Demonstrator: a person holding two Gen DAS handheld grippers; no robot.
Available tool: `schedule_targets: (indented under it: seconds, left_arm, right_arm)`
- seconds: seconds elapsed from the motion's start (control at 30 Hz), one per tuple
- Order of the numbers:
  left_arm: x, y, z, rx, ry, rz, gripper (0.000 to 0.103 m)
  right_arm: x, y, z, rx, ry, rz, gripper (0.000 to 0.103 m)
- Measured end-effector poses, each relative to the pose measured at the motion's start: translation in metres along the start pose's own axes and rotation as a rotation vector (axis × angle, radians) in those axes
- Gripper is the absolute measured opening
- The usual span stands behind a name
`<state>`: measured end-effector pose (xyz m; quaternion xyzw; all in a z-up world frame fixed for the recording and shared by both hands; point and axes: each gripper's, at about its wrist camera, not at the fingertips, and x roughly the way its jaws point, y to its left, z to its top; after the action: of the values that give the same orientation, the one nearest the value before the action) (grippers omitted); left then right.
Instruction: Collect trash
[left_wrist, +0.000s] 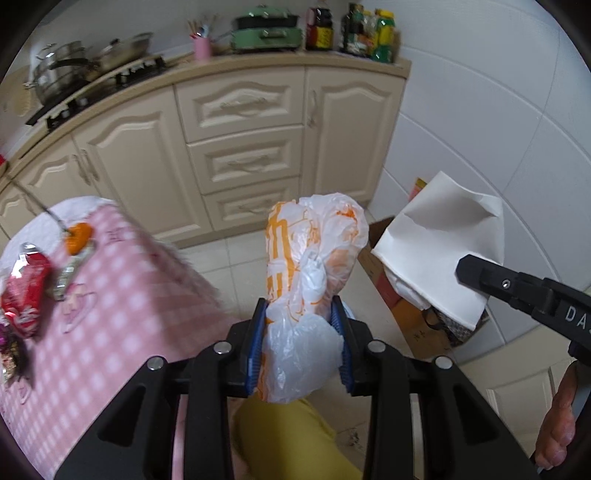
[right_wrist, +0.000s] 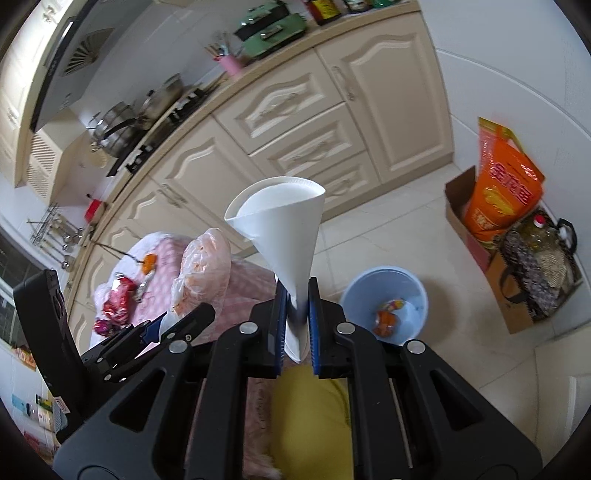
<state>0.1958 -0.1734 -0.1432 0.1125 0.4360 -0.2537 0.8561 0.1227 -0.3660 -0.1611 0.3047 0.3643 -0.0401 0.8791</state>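
Both loads are in hand, so the carry to the bin is under way: the left tongs (left_wrist: 301, 332) are clenched on a crumpled plastic bag (left_wrist: 314, 243), the right tongs (right_wrist: 295, 325) on a rolled white paper (right_wrist: 284, 229). Next, I judge, each must swing over the blue bin (right_wrist: 384, 284) on the floor past the desk's near corner, then let go. A red wrapper (left_wrist: 24, 291) lies on the pink checked desk (left_wrist: 122, 295); beyond, cream cabinets (left_wrist: 240, 147) and stove pots (left_wrist: 62, 70)

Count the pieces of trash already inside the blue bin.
1 visible: an orange wrapper lying on the floor of the blue bin. The near rim hides part of the inside, so more may be hidden.
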Motion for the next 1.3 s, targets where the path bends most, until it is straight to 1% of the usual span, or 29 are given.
schedule_targets:
  seconds: [0.17,0.23,0.4,0.47,0.53,0.6,0.67,0.7,0.77,0.87,1.0,1.13,1.17,1.27,1.3]
  left_arm:
    - [0.034,-0.022,0.006,0.012,0.056,-0.051,0.033]
    - [0.049,-0.027,0.006,0.016,0.080,-0.057,0.033]
    - [0.096,-0.032,0.009,-0.007,0.164,-0.049,0.033]
    - [0.106,-0.033,0.013,0.000,0.171,-0.030,0.034]
    - [0.114,-0.035,0.018,0.013,0.178,-0.028,0.036]
    - [0.118,-0.035,0.023,0.007,0.185,-0.042,0.043]
    - [0.118,-0.035,0.027,0.010,0.175,-0.047,0.056]
    - [0.118,-0.034,0.027,0.017,0.167,-0.038,0.058]
    - [0.115,-0.034,0.025,0.023,0.162,-0.010,0.059]
    - [0.114,-0.030,0.025,0.002,0.172,0.006,0.059]
    - [0.108,-0.024,0.023,0.001,0.156,0.077,0.059]
    - [0.101,-0.014,0.025,-0.039,0.147,0.094,0.059]
    - [0.099,-0.012,0.025,-0.045,0.143,0.099,0.059]
    - [0.095,-0.003,0.027,-0.065,0.132,0.111,0.059]
    - [0.094,-0.002,0.027,-0.071,0.133,0.112,0.059]
  right_arm:
    - [0.013,-0.030,0.008,0.031,0.024,-0.046,0.011]
    - [0.019,-0.039,0.011,0.042,0.036,-0.060,0.011]
    - [0.043,-0.061,0.016,0.072,0.083,-0.091,0.011]
    - [0.053,-0.066,0.018,0.079,0.102,-0.094,0.011]
    - [0.061,-0.070,0.020,0.081,0.118,-0.093,0.011]
    - [0.066,-0.071,0.020,0.081,0.129,-0.088,0.011]
    - [0.070,-0.072,0.019,0.081,0.136,-0.082,0.011]
    - [0.072,-0.072,0.018,0.081,0.141,-0.081,0.011]
    - [0.075,-0.072,0.017,0.081,0.149,-0.082,0.011]
    - [0.079,-0.070,0.017,0.079,0.161,-0.087,0.011]
    - [0.086,-0.063,0.015,0.058,0.175,-0.073,0.011]
    - [0.093,-0.054,0.014,0.043,0.193,-0.056,0.012]
    - [0.095,-0.053,0.014,0.044,0.196,-0.048,0.014]
    - [0.097,-0.052,0.017,0.048,0.193,-0.051,0.015]
    - [0.098,-0.052,0.018,0.057,0.194,-0.047,0.020]
